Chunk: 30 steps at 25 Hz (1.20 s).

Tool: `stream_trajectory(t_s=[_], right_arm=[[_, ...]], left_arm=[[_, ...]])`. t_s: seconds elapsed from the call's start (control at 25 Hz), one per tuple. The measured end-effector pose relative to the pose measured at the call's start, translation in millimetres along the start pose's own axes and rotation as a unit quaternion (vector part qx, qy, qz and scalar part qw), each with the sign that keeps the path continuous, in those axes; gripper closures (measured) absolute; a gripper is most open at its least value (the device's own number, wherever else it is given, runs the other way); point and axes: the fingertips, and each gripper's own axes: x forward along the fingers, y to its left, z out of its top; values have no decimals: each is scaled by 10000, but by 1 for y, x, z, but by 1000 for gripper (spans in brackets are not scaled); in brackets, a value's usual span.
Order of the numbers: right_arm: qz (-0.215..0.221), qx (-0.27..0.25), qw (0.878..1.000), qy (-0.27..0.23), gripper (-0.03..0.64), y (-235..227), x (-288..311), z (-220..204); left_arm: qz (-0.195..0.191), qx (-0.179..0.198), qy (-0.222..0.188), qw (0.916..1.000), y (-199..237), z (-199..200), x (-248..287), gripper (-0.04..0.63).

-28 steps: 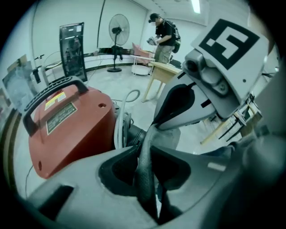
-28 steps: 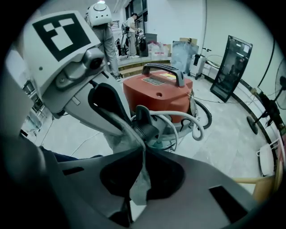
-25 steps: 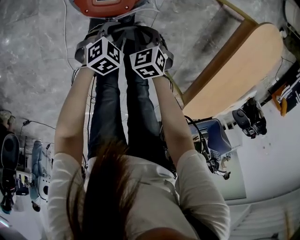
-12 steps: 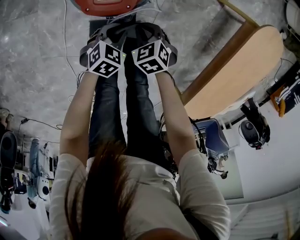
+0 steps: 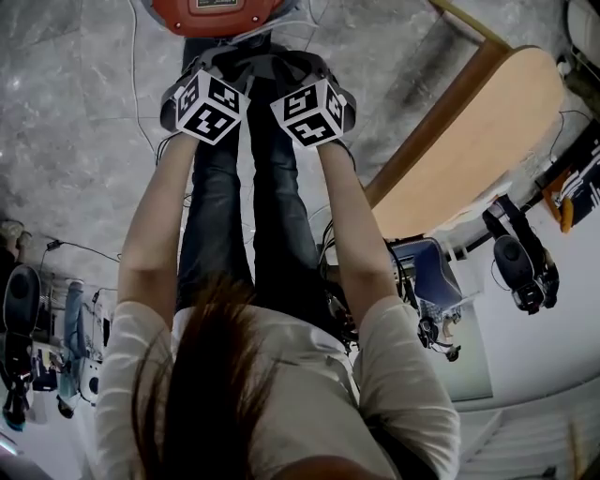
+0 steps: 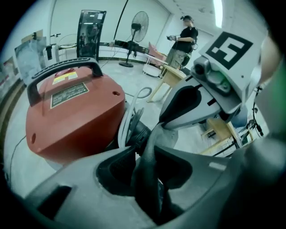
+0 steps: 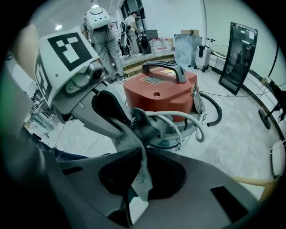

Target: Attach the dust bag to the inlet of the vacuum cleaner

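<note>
The red vacuum cleaner (image 5: 220, 11) stands on the floor at the top edge of the head view. In both gripper views its red drum (image 6: 76, 116) (image 7: 163, 96) fills the middle, with the black inlet (image 6: 139, 130) (image 7: 144, 128) at its base. The grey dust bag (image 6: 149, 174) (image 7: 139, 172) runs from the inlet back into both pairs of jaws. My left gripper (image 6: 149, 167) holds a thick fold of it, and my right gripper (image 7: 136, 176) pinches a thin edge. Both pairs of jaws have just been opening a little, with the fabric still between them. The marker cubes (image 5: 208, 105) (image 5: 314, 112) sit side by side.
A wooden table (image 5: 478, 141) stands to the right. Thin cables (image 5: 136, 66) trail over the grey floor. A pale hose (image 7: 178, 123) and a black hose (image 7: 216, 112) curl round the vacuum's base. People stand far off (image 6: 181, 40) (image 7: 105, 44). Nearby are a fan (image 6: 136, 22) and a dark panel (image 7: 239, 49).
The left gripper's marker cube has rolled a little about its own axis. Both hands stay in the same spot in front of the vacuum. The dust bag is still held.
</note>
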Motion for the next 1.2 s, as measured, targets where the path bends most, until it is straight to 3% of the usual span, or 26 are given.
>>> stream_trajectory(t_s=[0.28, 0.56, 1.2], right_arm=[[590, 312, 9978, 17, 400, 19, -4, 0], [788, 1051, 9909, -279, 405, 17, -10, 1], [533, 860, 9930, -606, 452, 8, -54, 11]], left_arm=[[-232, -209, 174, 9994, -8, -4, -3, 454], [-471, -394, 114, 9980, -14, -7, -10, 349], [14, -904, -422, 9950, -7, 15, -54, 359]])
